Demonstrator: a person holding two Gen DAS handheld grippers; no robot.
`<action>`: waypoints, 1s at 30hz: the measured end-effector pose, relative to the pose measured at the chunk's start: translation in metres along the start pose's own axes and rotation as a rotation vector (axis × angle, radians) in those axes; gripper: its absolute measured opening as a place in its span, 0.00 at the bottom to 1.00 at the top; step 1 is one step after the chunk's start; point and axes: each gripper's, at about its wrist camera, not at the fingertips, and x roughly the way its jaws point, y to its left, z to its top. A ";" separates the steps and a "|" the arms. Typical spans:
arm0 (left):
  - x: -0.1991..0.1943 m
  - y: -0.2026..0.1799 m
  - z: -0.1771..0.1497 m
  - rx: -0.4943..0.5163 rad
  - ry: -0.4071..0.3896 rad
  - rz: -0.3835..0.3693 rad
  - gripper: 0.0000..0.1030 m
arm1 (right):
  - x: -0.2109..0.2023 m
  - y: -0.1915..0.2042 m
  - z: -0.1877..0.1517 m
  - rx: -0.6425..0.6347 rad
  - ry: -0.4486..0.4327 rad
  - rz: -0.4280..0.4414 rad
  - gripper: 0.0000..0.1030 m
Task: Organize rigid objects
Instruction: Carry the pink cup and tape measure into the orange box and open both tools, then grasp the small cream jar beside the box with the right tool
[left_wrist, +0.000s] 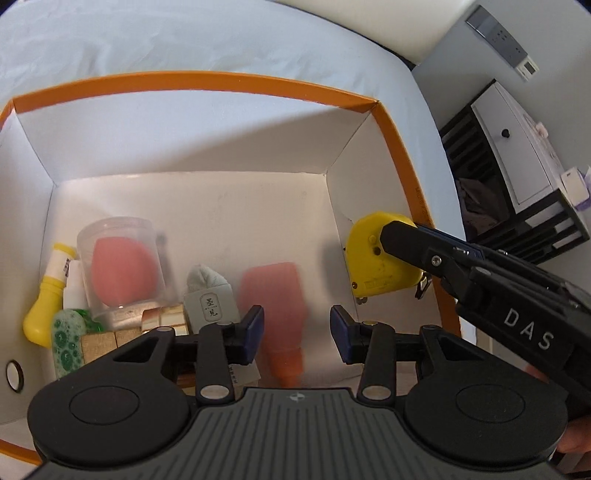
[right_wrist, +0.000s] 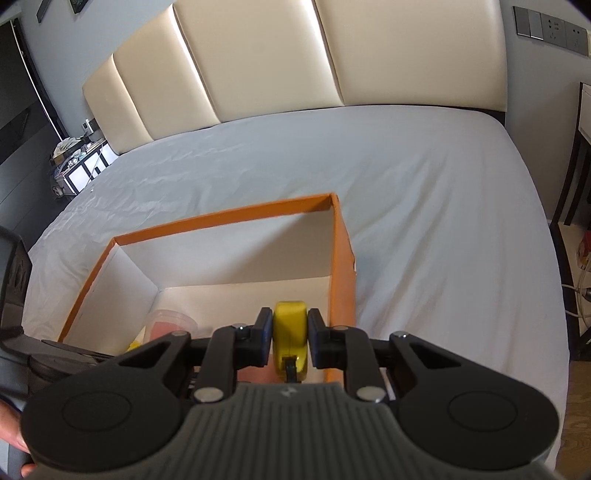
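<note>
An orange box (left_wrist: 413, 155) with white inner walls sits on a bed (right_wrist: 424, 206) covered by a pale sheet. The right hand-held gripper (right_wrist: 290, 338) pinches a yellow tape measure (right_wrist: 290, 325) between its blue pads and holds it just inside the box, close to the box's right wall. In the left wrist view the tape measure (left_wrist: 373, 258) hangs against that same wall, above the box floor.

The left hand-held gripper (left_wrist: 297, 334) hovers over the near part of the box with its jaws spread partway and nothing between them. Beneath it, on the box floor, lies a pink bottle (left_wrist: 275, 295) with an orange cap. Toward the box's left wall, a cluster of small things rests on the floor: a clear jar (left_wrist: 125, 266) holding a pink sponge, a yellow bottle (left_wrist: 42, 306), a green-patterned packet (left_wrist: 66, 339), and a small pale carton (left_wrist: 210, 299) with dark printed characters.
</note>
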 end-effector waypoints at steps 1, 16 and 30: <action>-0.002 0.000 -0.001 0.005 -0.008 -0.001 0.48 | 0.001 0.000 0.001 -0.001 0.003 0.000 0.18; -0.040 0.009 -0.015 0.021 -0.192 0.071 0.48 | 0.021 0.038 -0.016 -0.208 0.080 -0.077 0.18; -0.045 0.004 -0.030 0.066 -0.218 0.084 0.50 | 0.033 0.052 -0.027 -0.366 0.073 -0.141 0.16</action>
